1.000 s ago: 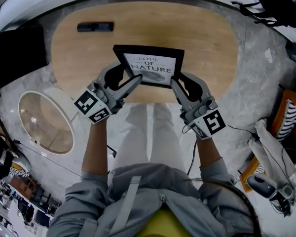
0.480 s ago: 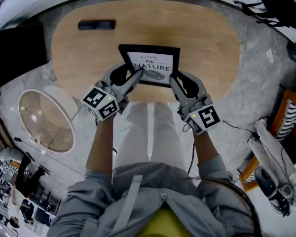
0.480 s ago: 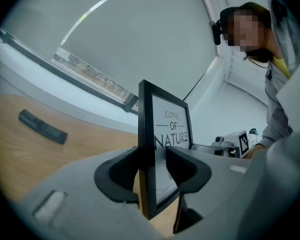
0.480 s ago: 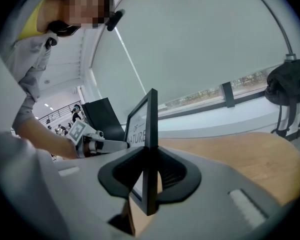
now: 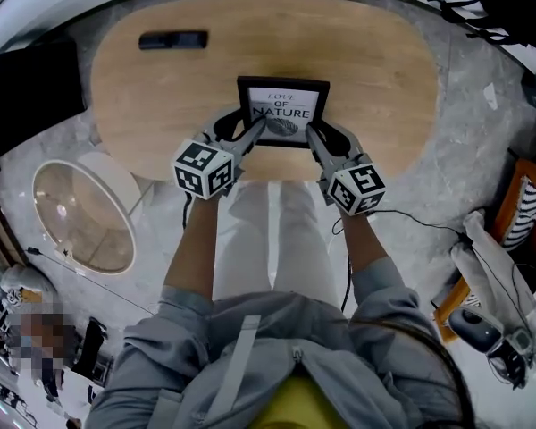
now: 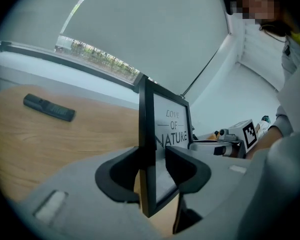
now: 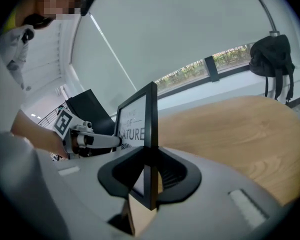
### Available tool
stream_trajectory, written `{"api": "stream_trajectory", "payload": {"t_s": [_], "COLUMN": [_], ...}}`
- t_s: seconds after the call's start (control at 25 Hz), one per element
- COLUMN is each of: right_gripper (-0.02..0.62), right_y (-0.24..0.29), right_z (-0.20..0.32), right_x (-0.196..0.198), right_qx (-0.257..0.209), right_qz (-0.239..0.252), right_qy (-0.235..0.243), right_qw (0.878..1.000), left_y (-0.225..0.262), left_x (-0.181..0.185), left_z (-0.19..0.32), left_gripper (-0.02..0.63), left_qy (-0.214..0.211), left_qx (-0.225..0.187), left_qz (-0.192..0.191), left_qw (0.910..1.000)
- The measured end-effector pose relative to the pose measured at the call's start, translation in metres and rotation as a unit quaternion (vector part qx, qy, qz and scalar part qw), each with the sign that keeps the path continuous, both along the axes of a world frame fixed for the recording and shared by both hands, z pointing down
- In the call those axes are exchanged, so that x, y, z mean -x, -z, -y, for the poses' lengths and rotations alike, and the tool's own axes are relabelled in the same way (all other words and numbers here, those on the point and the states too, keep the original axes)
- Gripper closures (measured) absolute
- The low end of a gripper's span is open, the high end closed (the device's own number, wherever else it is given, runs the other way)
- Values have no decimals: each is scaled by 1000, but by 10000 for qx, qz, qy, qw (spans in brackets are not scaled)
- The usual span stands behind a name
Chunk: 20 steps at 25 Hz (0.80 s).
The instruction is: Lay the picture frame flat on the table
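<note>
Head view: picture frame [image 5: 283, 110] upright toward the table's [image 5: 161, 96] near edge. Right hand-held gripper [image 5: 311, 130] clamps its right side, left hand-held gripper [image 5: 261, 125] just closing round the left, maybe not pinching yet.

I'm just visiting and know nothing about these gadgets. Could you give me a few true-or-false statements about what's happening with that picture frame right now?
1. The picture frame sits between the jaws of both the left claw and the right claw. True; the left claw's jaws have just been closing around its edge.
2. The frame lies flat on the table. False: it is roughly upright.
3. Its print reads "Love of Nature". True.
4. The left claw holds the black remote. False: the remote lies on the table, far from both claws.
</note>
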State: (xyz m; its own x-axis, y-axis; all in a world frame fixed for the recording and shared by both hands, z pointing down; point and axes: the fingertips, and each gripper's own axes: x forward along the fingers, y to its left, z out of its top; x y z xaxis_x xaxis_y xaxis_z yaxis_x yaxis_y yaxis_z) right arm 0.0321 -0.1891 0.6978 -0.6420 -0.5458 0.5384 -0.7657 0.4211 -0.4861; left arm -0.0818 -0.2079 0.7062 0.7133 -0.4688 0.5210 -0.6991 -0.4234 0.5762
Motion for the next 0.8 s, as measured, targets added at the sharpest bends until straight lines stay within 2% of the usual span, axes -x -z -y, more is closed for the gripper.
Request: {"api": "stream_trajectory", "payload": {"t_s": [0.4,0.8], "right_gripper": [511,511], "right_y": [-55,-79], "right_z": [-17,-8], "right_x": [-4,-7], "right_qx": [734,1076], "right_qz": [-341,-366], "right_qy": [-75,-228], "right_qw": [9967,9933], "left_y": [-57,-80], "left_x": [-5,-6], "left_z": [-21,-13], "left_gripper": [437,436], "left_qy": [86,97], "left_qx": [679,928], "left_qz": [57,187], "left_qw": [9976,9955]}}
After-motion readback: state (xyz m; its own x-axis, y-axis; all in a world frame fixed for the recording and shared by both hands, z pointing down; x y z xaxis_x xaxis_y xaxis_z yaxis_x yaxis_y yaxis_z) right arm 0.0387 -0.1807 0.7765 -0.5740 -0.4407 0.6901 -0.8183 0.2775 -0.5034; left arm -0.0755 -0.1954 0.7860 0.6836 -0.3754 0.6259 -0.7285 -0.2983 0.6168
